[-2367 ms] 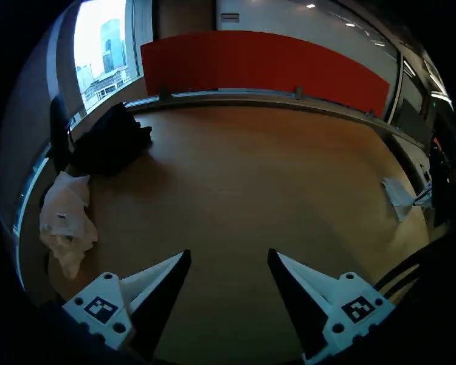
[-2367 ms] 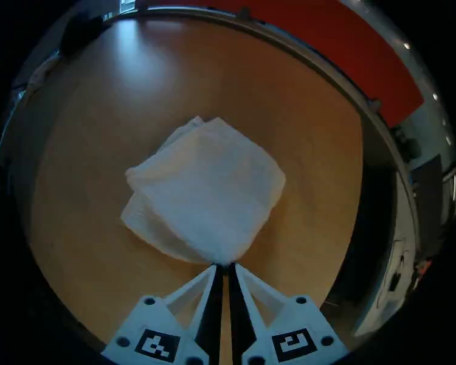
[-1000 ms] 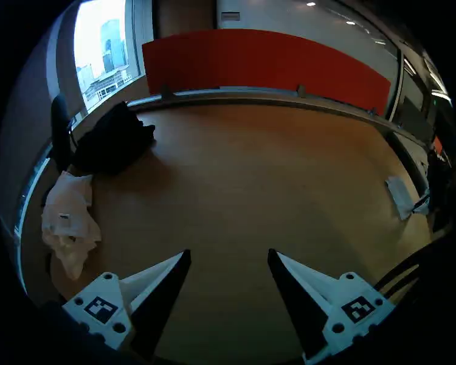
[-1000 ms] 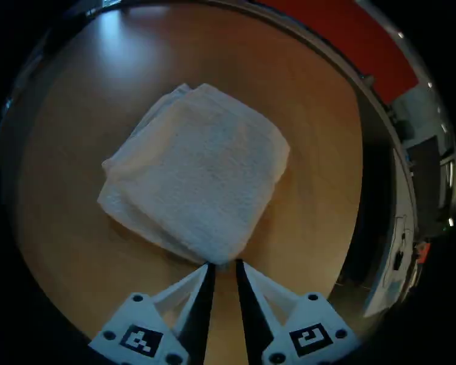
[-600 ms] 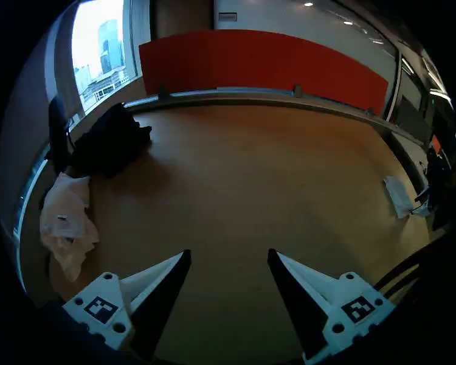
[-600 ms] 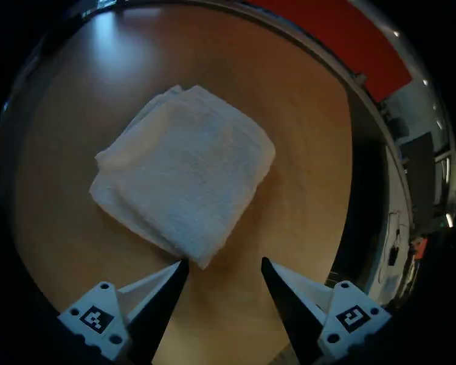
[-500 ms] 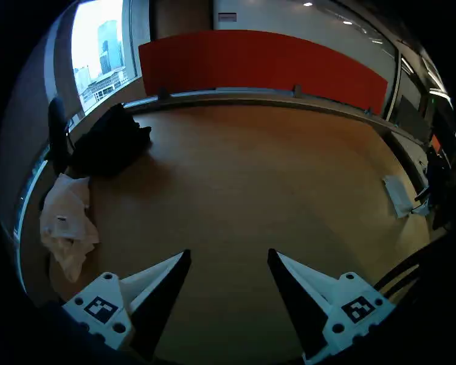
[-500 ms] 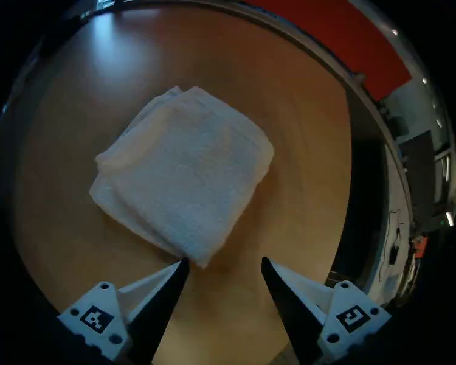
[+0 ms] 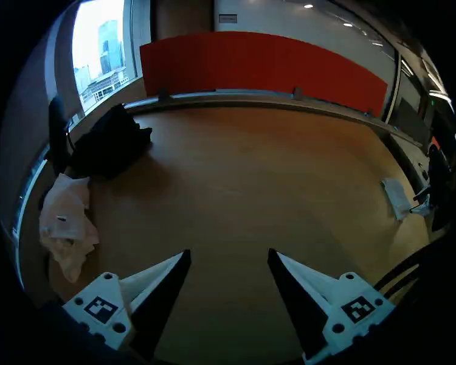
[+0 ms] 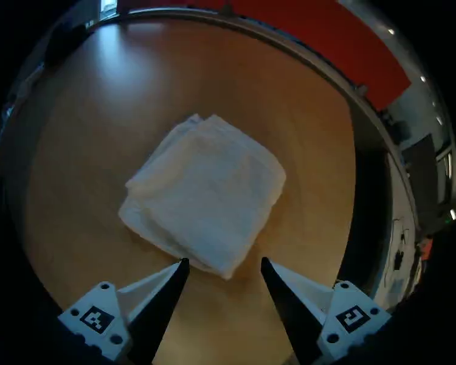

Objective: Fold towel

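Towel: one white towel [image 10: 207,191], folded into a thick square. Its layers show along the left edge.
Where the towel is: it lies flat on the brown wooden surface [image 10: 167,79], right in front of the right claw [image 10: 223,264]. Its near corner points into the gap between the claw's tips and touches neither one.
Right claw: its two fingers [image 10: 149,298] are spread wide apart. It holds nothing.
Left claw: in the left gripper view, the left claw [image 9: 228,258] also has two fingers spread wide. It holds nothing, and bare wood lies in front of it.
Markers: one black-and-white square on each finger, so two on each claw.
Other things on the surface: one black bag [image 9: 109,143] at the far left. One crumpled white cloth [image 9: 64,222] lies near it, closer to the claw.
Far right edge: one small pale flat thing [image 9: 397,198], too small to tell what it is.
Behind the surface: one long red panel [image 9: 258,61] and one bright window [image 9: 100,55] with tall buildings outside.
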### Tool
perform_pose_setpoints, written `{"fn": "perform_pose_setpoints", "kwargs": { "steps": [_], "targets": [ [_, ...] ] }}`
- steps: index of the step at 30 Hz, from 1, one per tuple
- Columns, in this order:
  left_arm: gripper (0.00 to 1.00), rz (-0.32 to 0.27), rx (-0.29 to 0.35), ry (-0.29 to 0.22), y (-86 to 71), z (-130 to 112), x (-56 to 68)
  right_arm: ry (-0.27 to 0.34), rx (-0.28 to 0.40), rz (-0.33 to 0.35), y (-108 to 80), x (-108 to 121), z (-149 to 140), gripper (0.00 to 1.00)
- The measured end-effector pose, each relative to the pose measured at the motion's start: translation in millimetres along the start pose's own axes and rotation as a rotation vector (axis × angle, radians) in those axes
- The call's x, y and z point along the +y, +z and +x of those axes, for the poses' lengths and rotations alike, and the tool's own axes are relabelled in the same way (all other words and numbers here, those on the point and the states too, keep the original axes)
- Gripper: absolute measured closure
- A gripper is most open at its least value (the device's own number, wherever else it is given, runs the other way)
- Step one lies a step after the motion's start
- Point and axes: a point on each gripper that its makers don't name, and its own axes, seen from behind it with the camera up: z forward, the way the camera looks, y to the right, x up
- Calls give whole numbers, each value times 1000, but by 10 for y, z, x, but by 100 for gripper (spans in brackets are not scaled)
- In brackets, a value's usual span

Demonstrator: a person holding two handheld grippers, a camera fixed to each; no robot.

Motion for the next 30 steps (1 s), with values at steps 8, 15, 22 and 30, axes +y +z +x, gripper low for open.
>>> {"fn": "perform_pose_setpoints", "kwargs": {
  "steps": [8, 15, 22, 30],
  "targets": [
    [6, 4, 5, -10, -31, -19, -81, -3, 60, 62, 4, -361, 317, 12],
    [6, 14, 7, -20, -61, -41, -185, -22, 93, 113, 23, -660, 554, 13],
    [6, 21, 6, -26, -85, -75, -256, -41, 99, 137, 64, -849, 669, 21],
    [6, 26, 2, -30, -107, -115, -300, -40, 93, 134, 126, -880, 678, 37]
  ]
}}
